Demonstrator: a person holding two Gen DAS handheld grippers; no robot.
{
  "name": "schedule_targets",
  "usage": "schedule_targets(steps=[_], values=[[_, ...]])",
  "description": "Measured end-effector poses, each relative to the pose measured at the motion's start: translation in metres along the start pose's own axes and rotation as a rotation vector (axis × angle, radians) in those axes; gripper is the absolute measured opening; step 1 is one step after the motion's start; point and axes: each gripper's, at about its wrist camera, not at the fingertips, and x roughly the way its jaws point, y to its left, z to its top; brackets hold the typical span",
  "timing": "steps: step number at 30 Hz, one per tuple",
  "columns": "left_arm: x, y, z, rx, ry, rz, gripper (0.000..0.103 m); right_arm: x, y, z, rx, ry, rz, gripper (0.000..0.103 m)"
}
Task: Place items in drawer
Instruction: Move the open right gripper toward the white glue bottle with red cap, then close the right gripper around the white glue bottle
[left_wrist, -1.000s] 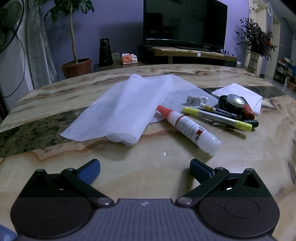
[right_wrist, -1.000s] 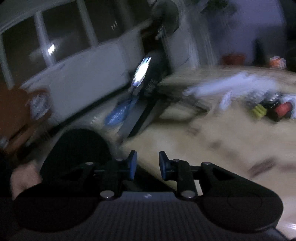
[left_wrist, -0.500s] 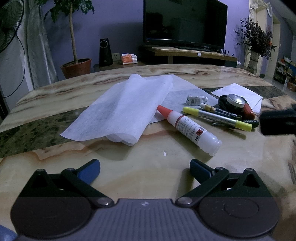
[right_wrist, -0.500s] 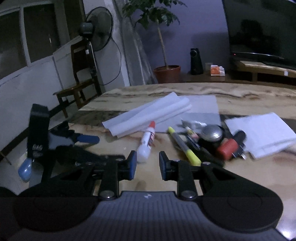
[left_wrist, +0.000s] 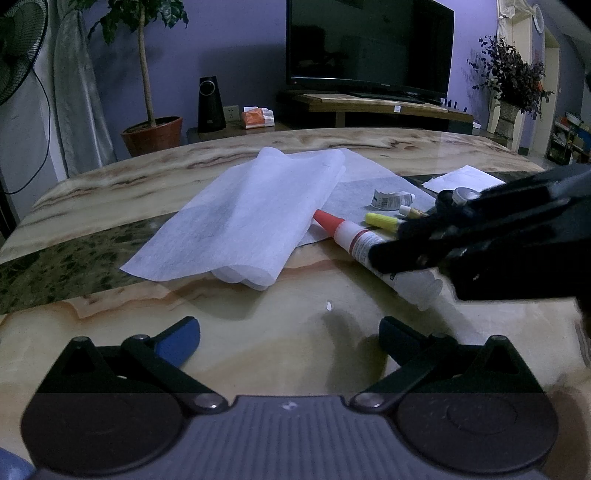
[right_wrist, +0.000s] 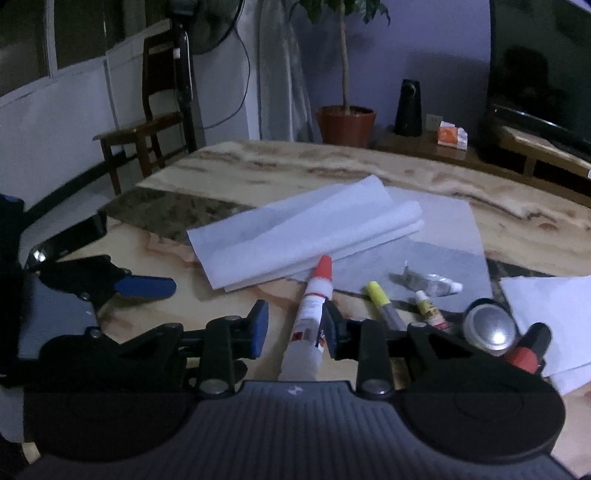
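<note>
Honestly there's basically nothing readable here. The glue bottle (right_wrist: 312, 314) has a white label with a red band and a small orange hazard-type symbol near its base, but the print is too small to make out. Just beside the glue bottle, the crumpled tube (left_wrist: 389, 199) shows dark printing, also illegible. The small tube (right_wrist: 430, 314) next to the yellow highlighter (right_wrist: 380, 299) has a blurred label.

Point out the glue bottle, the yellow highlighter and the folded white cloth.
glue bottle (right_wrist: 313, 308): right wrist view, on its labelled body.
yellow highlighter (right_wrist: 377, 291): right wrist view, on its yellow cap.
folded white cloth (left_wrist: 251, 218): left wrist view, on the middle of its top layer.
</note>
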Motion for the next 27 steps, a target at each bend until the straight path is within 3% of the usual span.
schedule_targets(steps=[6, 15, 17, 20, 27], values=[[0.0, 0.0, 0.0, 0.0, 0.0, 0.0, 0.103, 0.018, -0.003, -0.009, -0.002, 0.048, -0.032, 0.036], [0.0, 0.0, 0.0, 0.0, 0.0, 0.0, 0.103, 0.026, -0.001, -0.012, -0.053, 0.038, -0.053, 0.04], [0.0, 0.0, 0.0, 0.0, 0.0, 0.0, 0.103, 0.025, 0.001, -0.015, -0.068, 0.027, -0.058, 0.039], [0.0, 0.0, 0.0, 0.0, 0.0, 0.0, 0.103, 0.023, 0.0, -0.016, -0.067, 0.021, -0.065, 0.025], [0.0, 0.0, 0.0, 0.0, 0.0, 0.0, 0.103, 0.01, -0.011, -0.02, -0.032, 0.008, -0.061, 0.025]])
